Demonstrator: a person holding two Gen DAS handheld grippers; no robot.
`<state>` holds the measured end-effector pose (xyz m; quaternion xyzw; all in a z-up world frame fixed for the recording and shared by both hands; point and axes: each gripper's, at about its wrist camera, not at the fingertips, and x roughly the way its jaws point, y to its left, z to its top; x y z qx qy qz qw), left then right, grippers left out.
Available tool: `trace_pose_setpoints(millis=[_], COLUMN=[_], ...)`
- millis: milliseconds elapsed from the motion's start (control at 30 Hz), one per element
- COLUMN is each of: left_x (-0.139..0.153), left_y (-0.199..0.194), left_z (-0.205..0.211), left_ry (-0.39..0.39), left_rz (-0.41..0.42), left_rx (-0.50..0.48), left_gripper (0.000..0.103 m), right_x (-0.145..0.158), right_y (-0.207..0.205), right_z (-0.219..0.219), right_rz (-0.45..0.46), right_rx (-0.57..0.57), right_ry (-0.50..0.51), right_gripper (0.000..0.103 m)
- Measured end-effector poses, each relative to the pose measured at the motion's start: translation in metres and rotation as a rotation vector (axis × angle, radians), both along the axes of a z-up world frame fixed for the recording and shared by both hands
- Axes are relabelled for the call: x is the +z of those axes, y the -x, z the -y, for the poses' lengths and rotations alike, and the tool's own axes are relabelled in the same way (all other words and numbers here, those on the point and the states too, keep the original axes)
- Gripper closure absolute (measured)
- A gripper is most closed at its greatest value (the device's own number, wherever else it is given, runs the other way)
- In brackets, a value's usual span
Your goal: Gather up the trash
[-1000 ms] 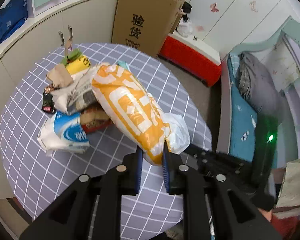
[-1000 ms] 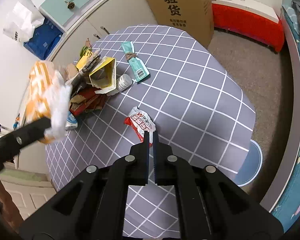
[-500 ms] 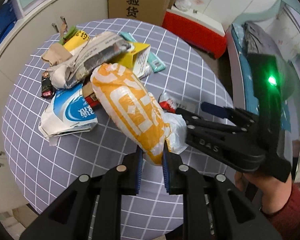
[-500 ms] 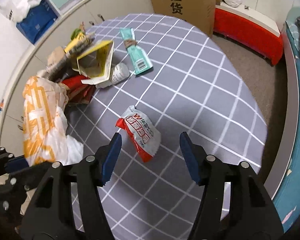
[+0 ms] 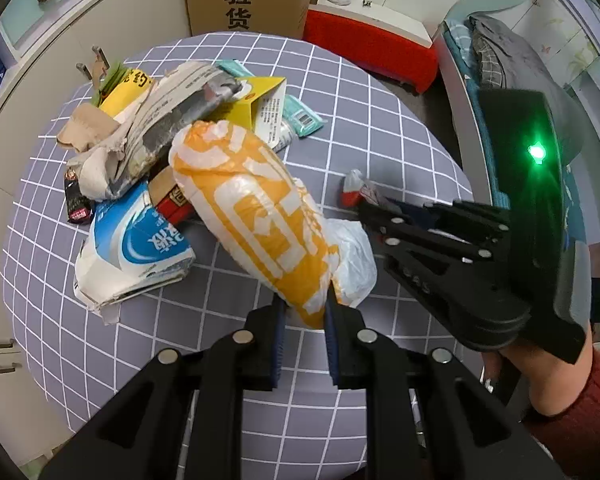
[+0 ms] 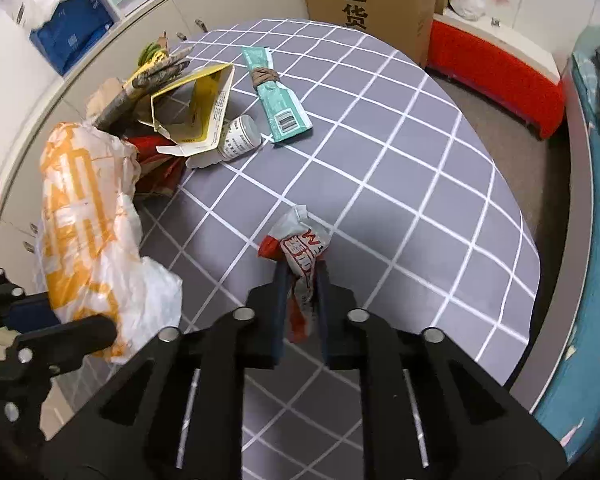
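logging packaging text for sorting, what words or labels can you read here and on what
"验货": printed on the cardboard box behind the table.
"W": on the red and white wrapper the closing right gripper pinches; other characters unreadable.
"约": on the yellow packet.
Orange bag, blue and white bag, teal wrapper, pill bottle: print unreadable.

Both views are bright and evenly lit by soft indoor light from overhead, with no harsh glare. The fisheye lenses bend straight lines hard: the grid on the counter (image 6: 400,184) bulges outward, and the cabinets and the bed curve along the rim of each picture, where black corners close in as a vignette. Shadows are soft; a diffuse dark patch lies on the cloth under the red-and-white wrapper (image 6: 300,248) in the right wrist view. The centre of each picture is sharp, printed text readable, while the edges smear slightly. A green indicator light (image 5: 537,153) glows with a small halo on the black housing in the left wrist view.
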<state>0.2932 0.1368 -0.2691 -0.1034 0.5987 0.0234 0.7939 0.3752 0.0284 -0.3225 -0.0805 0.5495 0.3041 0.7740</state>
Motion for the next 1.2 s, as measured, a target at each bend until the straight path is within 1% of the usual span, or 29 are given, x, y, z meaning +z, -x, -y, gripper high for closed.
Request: trace_pose_setpoints(millis=[233, 367, 467, 633, 833, 900, 967, 1000, 1033, 1067, 1100, 1200], left_x=[0.001, 0.002, 0.004, 0.011, 0.010, 0.007, 0.003, 0.002, 0.000, -0.001, -0.003, -0.008], left_y=[0.001, -0.003, -0.010, -0.028, -0.053, -0.059, -0.065, -0.067, -0.068, -0.070, -0.073, -0.080], left_z=[0.018, 0.042, 0.063, 0.107, 0.171, 0.190, 0.206, 0.215, 0.220, 0.227, 0.236, 0.253], left_ry=[0.004, 0.011, 0.015, 0.029, 0.062, 0.071, 0.080, 0.085, 0.089, 0.095, 0.104, 0.118], left_rz=[-0.001, -0.007, -0.003, 0.016, 0.013, 0.006, -0.007, -0.014, -0.019, -0.026, -0.034, -0.052], left_rx=[0.009, -0.004, -0.025, -0.089, -0.181, -0.206, -0.225, -0.233, -0.239, -0.245, -0.252, -0.269], left_gripper=[0.086, 0.086, 0.086, 0.086, 0.086, 0.086, 0.086, 0.086, 0.086, 0.086, 0.086, 0.086], right_x=[0.003, 0.011, 0.019, 0.038, 0.052, 0.050, 0.047, 0.046, 0.045, 0.045, 0.046, 0.047], right_y=[0.006, 0.012, 0.010, 0.000, -0.013, -0.017, -0.022, -0.023, -0.025, -0.026, -0.026, -0.026], right_z=[0.035, 0.061, 0.088, 0.154, 0.234, 0.258, 0.278, 0.283, 0.286, 0.295, 0.300, 0.313], right_rz=[-0.070, -0.088, -0.097, -0.092, -0.074, -0.089, -0.103, -0.101, -0.103, -0.099, -0.088, -0.082], right_rx=[-0.049, -0.079, -0.120, -0.242, -0.366, -0.400, -0.424, -0.430, -0.435, -0.449, -0.459, -0.471], right_ry=[-0.054, -0.089, -0.123, -0.179, -0.188, -0.204, -0.202, -0.195, -0.190, -0.183, -0.179, -0.167], right_gripper=[0.092, 0.092, 0.092, 0.092, 0.091, 0.088, 0.083, 0.078, 0.065, 0.055, 0.049, 0.049])
